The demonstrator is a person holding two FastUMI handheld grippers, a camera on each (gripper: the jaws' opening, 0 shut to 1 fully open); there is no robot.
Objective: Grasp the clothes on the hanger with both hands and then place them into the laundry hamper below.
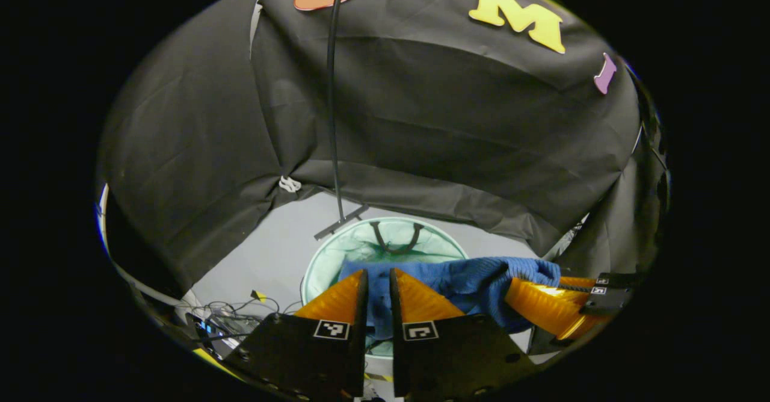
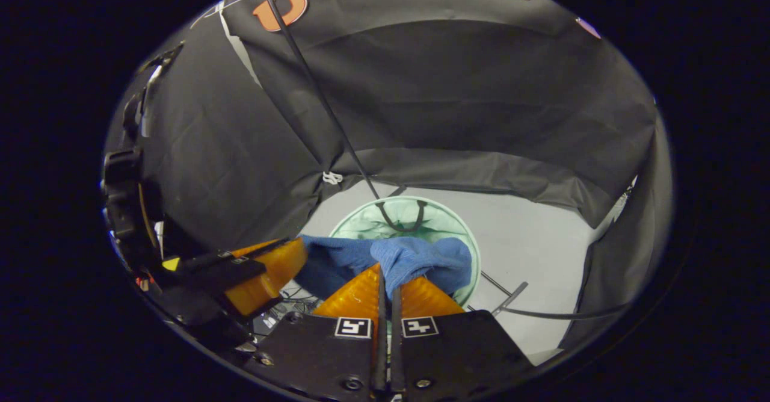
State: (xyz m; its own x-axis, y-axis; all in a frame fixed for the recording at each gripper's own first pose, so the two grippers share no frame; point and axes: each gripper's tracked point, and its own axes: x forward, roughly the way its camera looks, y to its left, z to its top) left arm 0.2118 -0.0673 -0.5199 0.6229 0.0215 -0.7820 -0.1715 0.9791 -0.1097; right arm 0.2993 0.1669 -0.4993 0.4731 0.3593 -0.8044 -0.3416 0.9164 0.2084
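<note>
Left gripper view puts the blue knit garment (image 1: 457,281) where the job wants it — slung between your two tools, directly above the pale green mesh hamper (image 1: 325,257) on the grey floor (image 1: 283,239). Your left gripper (image 1: 378,284) has its orange fingers nearly together with a fold of the cloth pinched between them; the narrow gap looks packed with fabric, so you appear to have a firm hold. Off to the side, your right gripper (image 1: 541,306) carries the other end, the cloth draped over its orange finger.

From the right gripper view, the garment (image 2: 409,260) bunches over the fingertips of your right gripper (image 2: 387,284), whose fingers are closed on it with barely a slit showing. Your left gripper (image 2: 264,272) sits beside it, the cloth stretched across between them.

Holding both ends keeps the knit spread rather than dangling — judged from here, that should let it drop inside the hamper's rim (image 2: 475,251) instead of catching on it. Behind the hamper rises the thin black pole (image 1: 332,101) of the clothes stand, its foot (image 1: 340,221) touching the hamper's far edge. Tangled cables (image 1: 234,315) lie on the floor beside it.
</note>
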